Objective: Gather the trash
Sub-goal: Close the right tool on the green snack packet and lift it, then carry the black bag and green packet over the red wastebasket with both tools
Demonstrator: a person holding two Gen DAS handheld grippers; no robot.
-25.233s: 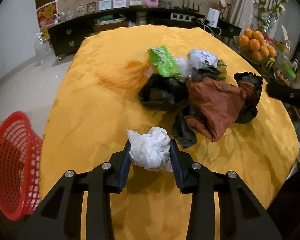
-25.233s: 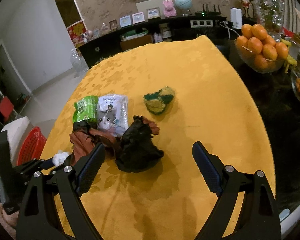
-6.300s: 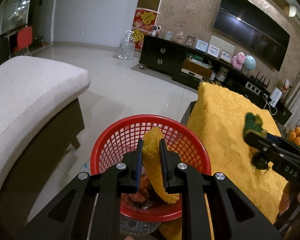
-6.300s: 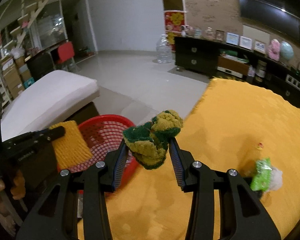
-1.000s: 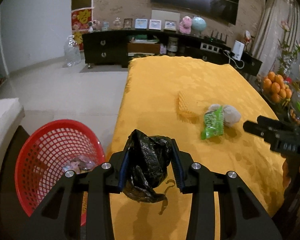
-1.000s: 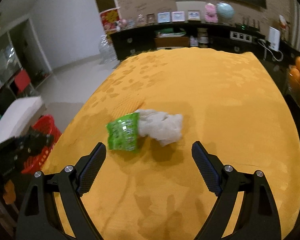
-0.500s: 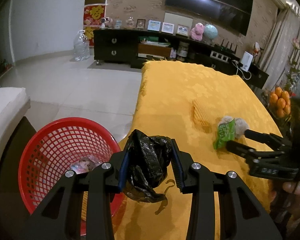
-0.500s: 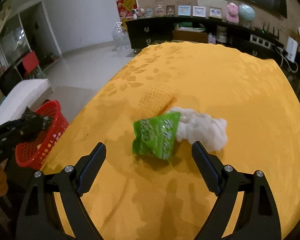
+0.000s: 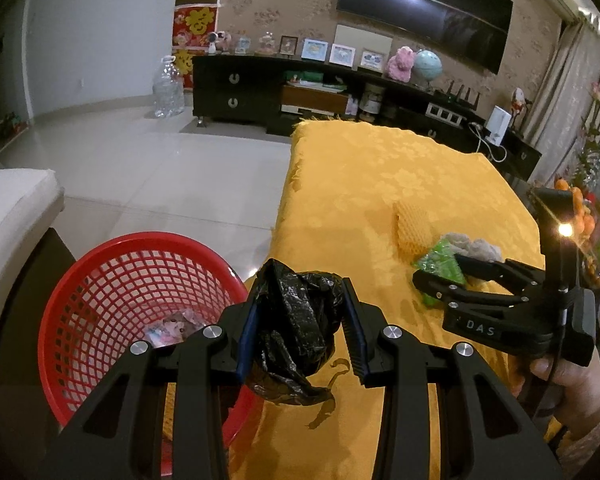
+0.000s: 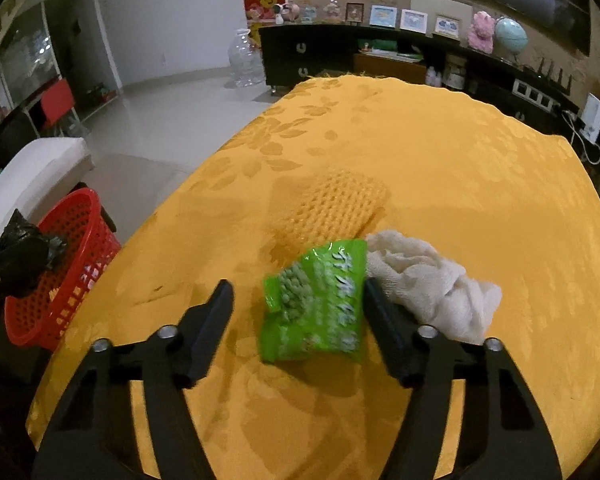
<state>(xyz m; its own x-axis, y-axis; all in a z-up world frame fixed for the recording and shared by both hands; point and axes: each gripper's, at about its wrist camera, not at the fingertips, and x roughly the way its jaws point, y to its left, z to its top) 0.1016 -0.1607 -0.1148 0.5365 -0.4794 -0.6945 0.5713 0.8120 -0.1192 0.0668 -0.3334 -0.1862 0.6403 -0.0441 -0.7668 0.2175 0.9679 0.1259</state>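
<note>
Nearest in the left wrist view, the left gripper [image 9: 302,322] is clamped on a crumpled black plastic bag [image 9: 294,328], both pads pressed into its sides, with a loose tail of the bag hanging below the fingers. It is held over the near left edge of the table [image 9: 364,184], which is draped in a yellow floral cloth. Just left of it, on the floor beside the table, stands the red mesh basket [image 9: 100,280], with some pale trash lying at its bottom. In the right wrist view, the right gripper [image 10: 298,312] has just been closing, with its jaws apart around a green snack packet [image 10: 314,304] that lies flat on the cloth; the right finger is at the packet's right edge, while a clear gap remains between the left finger and the packet. A crumpled white tissue wad [image 10: 432,280] lies touching the packet's right side, partly behind the right finger. Just beyond the packet lies a yellow foam fruit net [image 10: 336,204], hard to pick out against the cloth. From the left wrist view a hand [image 9: 568,384] grips the right gripper's handle at the right edge of the picture. Farther off, past the table's far end, a long dark cabinet [image 9: 260,92] runs along the wall.
</note>
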